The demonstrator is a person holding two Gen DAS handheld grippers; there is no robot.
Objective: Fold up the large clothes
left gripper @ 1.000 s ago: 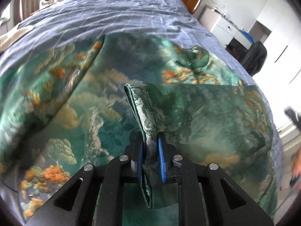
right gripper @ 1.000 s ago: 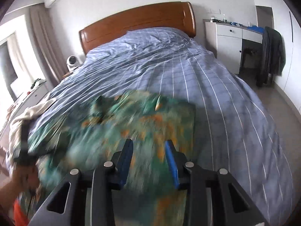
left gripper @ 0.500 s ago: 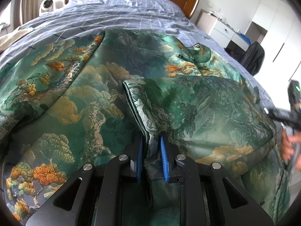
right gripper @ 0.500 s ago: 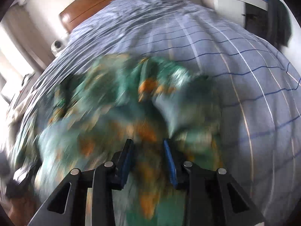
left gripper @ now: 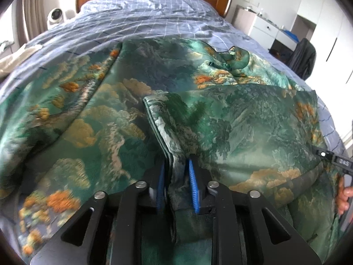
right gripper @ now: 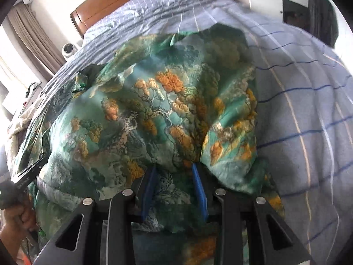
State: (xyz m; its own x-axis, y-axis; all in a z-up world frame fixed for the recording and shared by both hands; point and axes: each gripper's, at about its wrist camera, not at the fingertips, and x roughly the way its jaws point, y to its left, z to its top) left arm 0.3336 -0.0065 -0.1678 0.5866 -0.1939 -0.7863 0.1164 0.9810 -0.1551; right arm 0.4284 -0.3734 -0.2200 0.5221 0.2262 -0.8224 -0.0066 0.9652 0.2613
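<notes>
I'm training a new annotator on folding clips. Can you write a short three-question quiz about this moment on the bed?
1. True or false: the left tongs are clamped on a folded edge of the green landscape-print garment.
2. Multiple choice: the garment lies on A) a wooden floor, B) a blue checked bedspread, C) a white desk.
3. Fill in: in the right wrist view, fabric sits between the blue pads of the right tongs, whose jaws stand wider than the ____ tongs'.

Key: 1 true; 2 B; 3 left.
</notes>
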